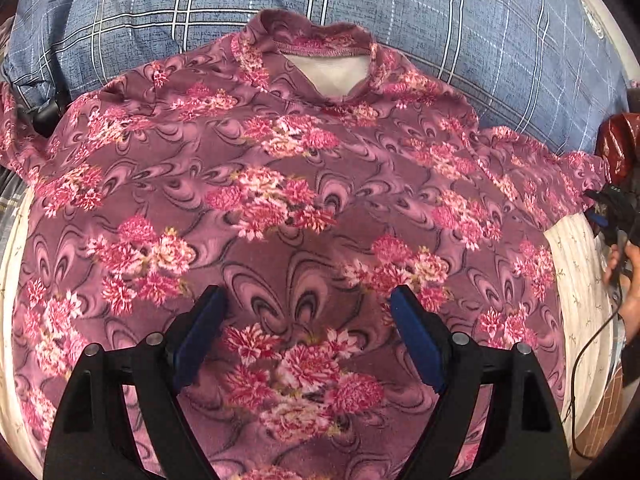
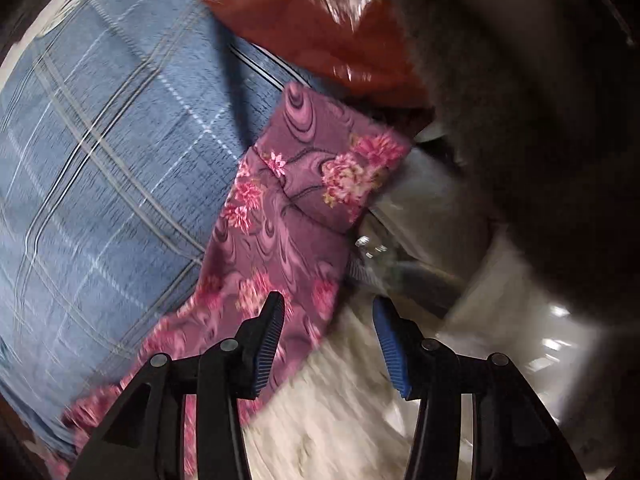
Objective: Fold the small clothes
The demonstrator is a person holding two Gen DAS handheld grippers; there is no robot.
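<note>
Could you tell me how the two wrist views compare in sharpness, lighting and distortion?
Left wrist view: sharp and evenly lit, the floral shirt crisp between the open left gripper, with fisheye bending at the edges. Right wrist view: motion-blurred, worst on the white sheet; dark shadow fills the upper right, and glare streaks the red plastic bag. The sleeve beyond the open right gripper stays readable.

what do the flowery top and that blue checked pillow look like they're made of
Floral top: probably a soft, matte knit with a slightly fuzzy surface; overlock stitching shows at the neckline. Blue checked pillow: looks like woven cotton with a denim-like heathered grain, matte.
</note>
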